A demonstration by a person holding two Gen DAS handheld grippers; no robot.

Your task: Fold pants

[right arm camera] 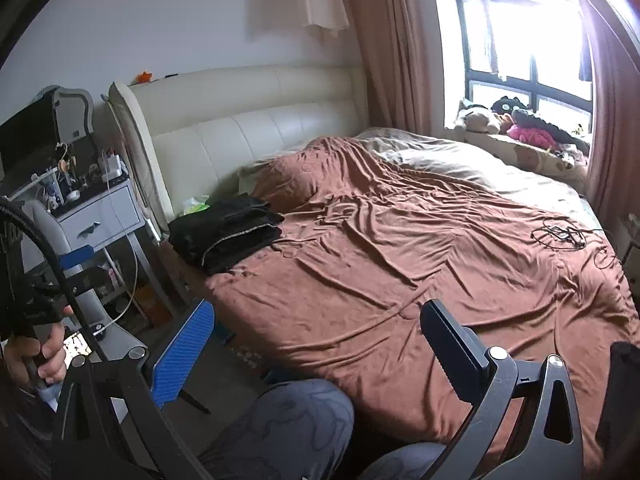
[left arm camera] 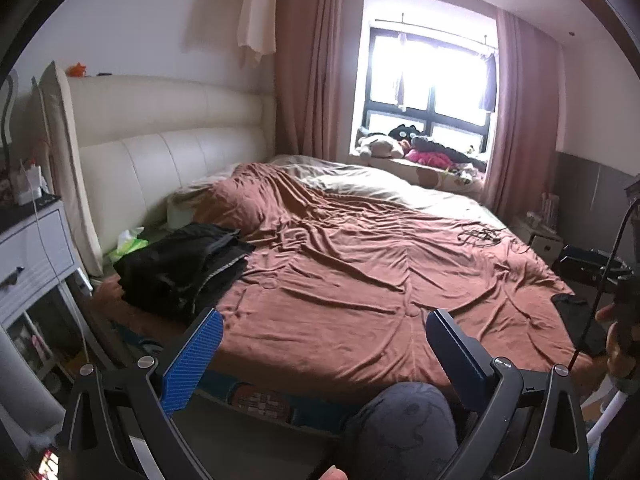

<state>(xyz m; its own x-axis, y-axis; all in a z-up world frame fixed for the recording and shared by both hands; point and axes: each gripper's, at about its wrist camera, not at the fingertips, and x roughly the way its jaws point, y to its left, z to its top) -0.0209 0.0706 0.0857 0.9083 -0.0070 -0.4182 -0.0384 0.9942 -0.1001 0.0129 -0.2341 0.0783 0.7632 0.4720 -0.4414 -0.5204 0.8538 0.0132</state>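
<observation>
Splayed tongs (left arm camera: 322, 320), pants (left arm camera: 182, 266) far left

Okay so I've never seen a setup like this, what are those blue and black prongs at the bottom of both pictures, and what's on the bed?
Those prongs are two-finger grippers that a person holds, one in each hand; each carries its own fisheye camera. One picture looks along the left gripper, the other along the right gripper. Both are open and hold nothing. On the bed's brown cover lies a stack of dark pants, near the cream headboard, and a tangle of cable. The person's knee shows below.
</observation>
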